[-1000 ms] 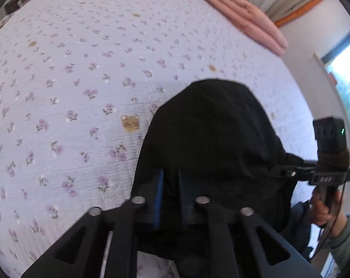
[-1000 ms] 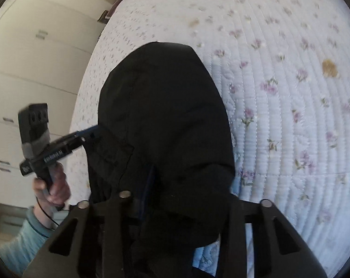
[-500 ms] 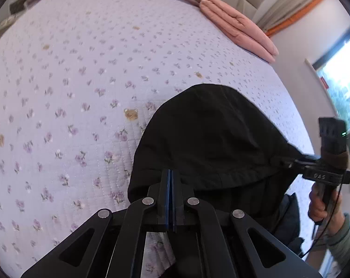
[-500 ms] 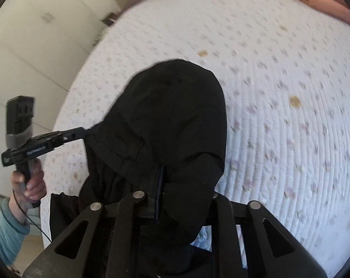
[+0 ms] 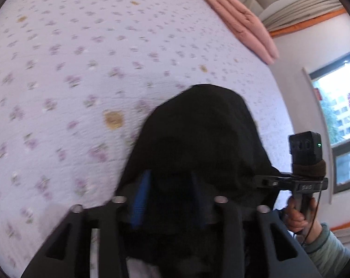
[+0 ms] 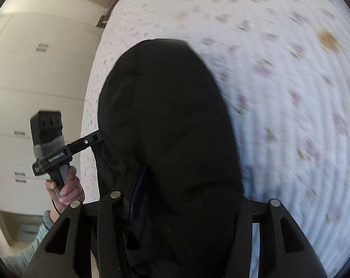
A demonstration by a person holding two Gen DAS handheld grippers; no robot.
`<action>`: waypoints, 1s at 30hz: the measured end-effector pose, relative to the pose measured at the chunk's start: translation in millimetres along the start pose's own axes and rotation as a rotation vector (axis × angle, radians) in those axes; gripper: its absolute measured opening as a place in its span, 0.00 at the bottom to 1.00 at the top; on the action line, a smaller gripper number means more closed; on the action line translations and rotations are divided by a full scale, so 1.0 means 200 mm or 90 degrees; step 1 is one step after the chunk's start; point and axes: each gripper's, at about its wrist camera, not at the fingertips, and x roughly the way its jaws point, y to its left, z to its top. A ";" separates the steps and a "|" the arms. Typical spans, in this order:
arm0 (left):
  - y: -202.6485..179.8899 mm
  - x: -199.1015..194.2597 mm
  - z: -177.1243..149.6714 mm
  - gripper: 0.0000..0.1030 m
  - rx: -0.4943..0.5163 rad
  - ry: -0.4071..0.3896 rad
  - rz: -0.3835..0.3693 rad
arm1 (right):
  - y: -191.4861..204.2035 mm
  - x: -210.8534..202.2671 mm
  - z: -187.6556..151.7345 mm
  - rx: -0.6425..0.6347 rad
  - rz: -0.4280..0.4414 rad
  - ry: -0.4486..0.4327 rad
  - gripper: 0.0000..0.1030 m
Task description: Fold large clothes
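Black garment [image 5: 198, 139]: soft, limp, bulky, probably light; drapes in rounded hump near bed's [image 5: 59, 69] near edge, rest hanging off it. Best taken at hem or corner edges, both sides at once.

Left tool [image 5: 169, 199]: jaws opening, blue pads apart, cloth lying between.

Right tool [image 6: 186, 199]: jaws opening too, cloth draped over and between; pad contact hidden.
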 end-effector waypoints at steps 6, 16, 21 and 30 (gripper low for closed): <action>-0.09 -0.10 -0.06 0.01 0.056 -0.050 0.032 | 0.18 -0.07 -0.07 -0.107 -0.067 -0.043 0.21; -0.37 -0.61 -0.49 0.00 0.137 -0.106 0.038 | 0.77 -0.43 -0.56 -0.313 -0.160 -0.143 0.20; -0.37 -0.84 -0.64 0.01 0.114 -0.119 0.055 | 1.04 -0.50 -0.90 -0.422 -0.215 -0.163 0.19; -0.37 -1.31 -0.90 0.03 0.078 -0.191 0.073 | 1.16 -0.60 -1.66 -0.601 -0.364 -0.157 0.17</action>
